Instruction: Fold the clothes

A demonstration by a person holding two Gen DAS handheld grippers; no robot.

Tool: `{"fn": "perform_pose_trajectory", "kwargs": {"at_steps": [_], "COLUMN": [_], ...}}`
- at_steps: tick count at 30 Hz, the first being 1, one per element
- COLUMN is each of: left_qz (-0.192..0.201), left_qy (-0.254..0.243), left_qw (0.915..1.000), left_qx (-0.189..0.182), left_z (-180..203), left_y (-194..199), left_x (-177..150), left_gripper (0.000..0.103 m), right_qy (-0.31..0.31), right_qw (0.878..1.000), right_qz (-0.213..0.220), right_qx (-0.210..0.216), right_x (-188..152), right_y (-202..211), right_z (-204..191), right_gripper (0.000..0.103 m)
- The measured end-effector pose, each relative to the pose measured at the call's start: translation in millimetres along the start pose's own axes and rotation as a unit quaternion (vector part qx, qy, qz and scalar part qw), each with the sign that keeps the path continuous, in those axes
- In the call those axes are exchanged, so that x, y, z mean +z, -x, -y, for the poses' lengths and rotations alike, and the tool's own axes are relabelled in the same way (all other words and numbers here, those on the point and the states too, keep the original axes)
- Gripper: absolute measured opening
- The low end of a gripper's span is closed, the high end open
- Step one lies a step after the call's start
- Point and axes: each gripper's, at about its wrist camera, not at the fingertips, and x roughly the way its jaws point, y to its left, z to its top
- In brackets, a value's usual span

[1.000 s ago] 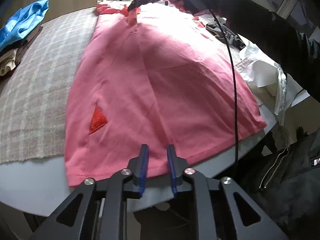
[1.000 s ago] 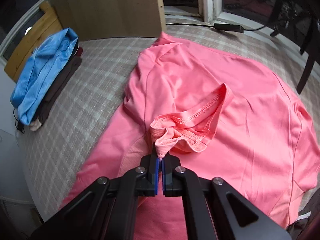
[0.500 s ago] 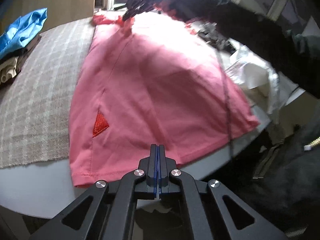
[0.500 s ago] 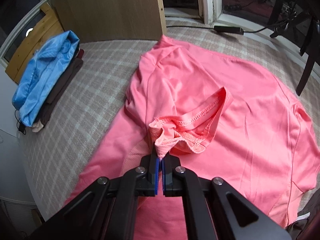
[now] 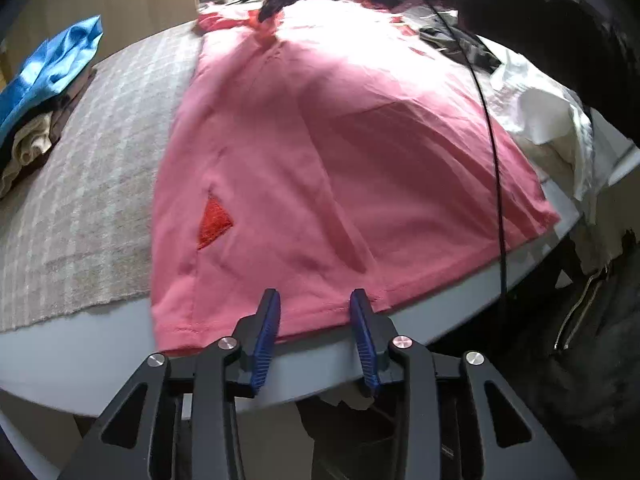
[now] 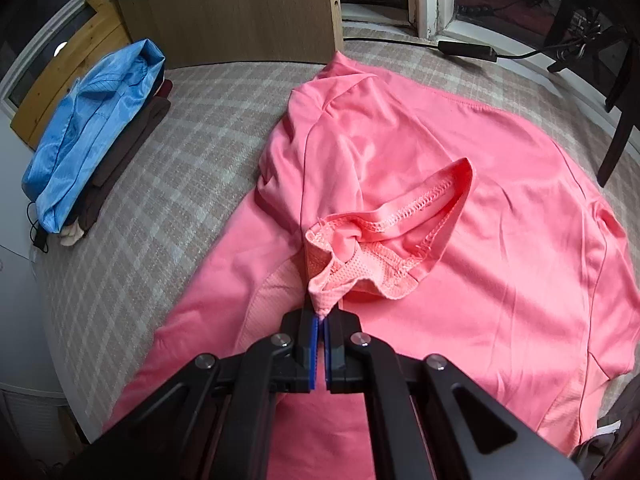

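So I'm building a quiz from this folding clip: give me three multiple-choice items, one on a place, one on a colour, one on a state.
1. Where does the clothes pile topped in blue lie?
A. on the pink shirt
B. on the checked cloth, left of the shirt
C. on the floor

2. What colour is the triangle patch on the pink shirt?
A. red
B. white
C. blue

3. How is the right gripper?
A. wide open over the table
B. open, touching nothing
C. shut on the shirt's sleeve

Answers: 1 B, the pile rests on the checked cloth apart from the shirt. 2 A, the patch is darker red than the fabric. 3 C, the sleeve's fabric is pinched between closed pads.
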Motion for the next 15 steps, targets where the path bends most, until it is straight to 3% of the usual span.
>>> {"fn": "perform_pose_trajectory", "kwargs": {"at_steps": [1, 4, 10, 15], "left_qz": [0.003, 0.007, 0.007, 0.011], "left_qy": [0.002, 0.018, 0.016, -0.005], "left_qw": [0.9999, 0.9993, 0.9998, 0.9995], "left_qx": [-0.013, -0.032, -0.014, -0.03], "left_z": [-1, -6, -6, 3], "left_y": [0, 1, 12, 10], "left_x": [0, 0, -1, -5], "left_gripper": [0.005, 0.004, 0.009, 0.001], "right_qy": [-0.001, -0.004, -0.008, -0.008], "right_qw": [1.0, 1.0, 1.0, 1.0], "right_qz": [0.0, -0.001, 0.002, 0.008], "right_qx": [-0.001, -0.002, -0.002, -0.003], "right_x": [0, -1, -3, -2], "right_y": [0, 0, 3, 7], "right_z": [0, 3, 7, 7], "right_gripper": [0.002, 0.002, 0.002, 0.002]}}
